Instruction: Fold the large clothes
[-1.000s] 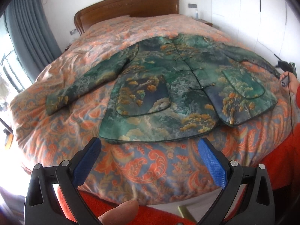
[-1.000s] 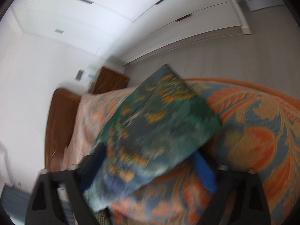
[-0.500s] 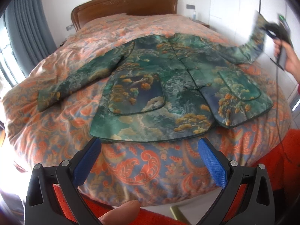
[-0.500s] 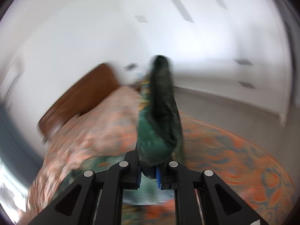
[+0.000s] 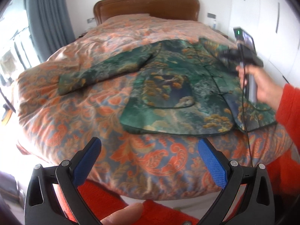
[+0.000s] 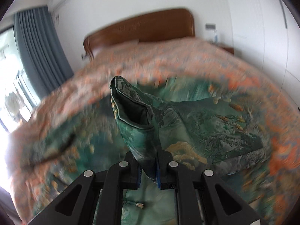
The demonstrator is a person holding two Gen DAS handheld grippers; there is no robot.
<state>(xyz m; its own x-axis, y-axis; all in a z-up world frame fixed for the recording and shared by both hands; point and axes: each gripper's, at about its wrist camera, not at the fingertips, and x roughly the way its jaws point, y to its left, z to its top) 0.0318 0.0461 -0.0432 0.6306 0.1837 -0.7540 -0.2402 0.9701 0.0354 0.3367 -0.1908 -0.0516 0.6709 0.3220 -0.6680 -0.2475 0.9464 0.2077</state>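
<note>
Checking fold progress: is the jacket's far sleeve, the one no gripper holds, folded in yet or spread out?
Spread out. That sleeve lies flat on the bedspread, stretched away from the jacket body.

Your left wrist view looks from the foot of the bed (image 5: 150, 168), angled down toward the headboard (image 5: 146, 5) at upper centre. Your right wrist view sits closer, low over the jacket (image 6: 206, 131). Both share bed, headboard and curtain (image 6: 41, 43).
</note>
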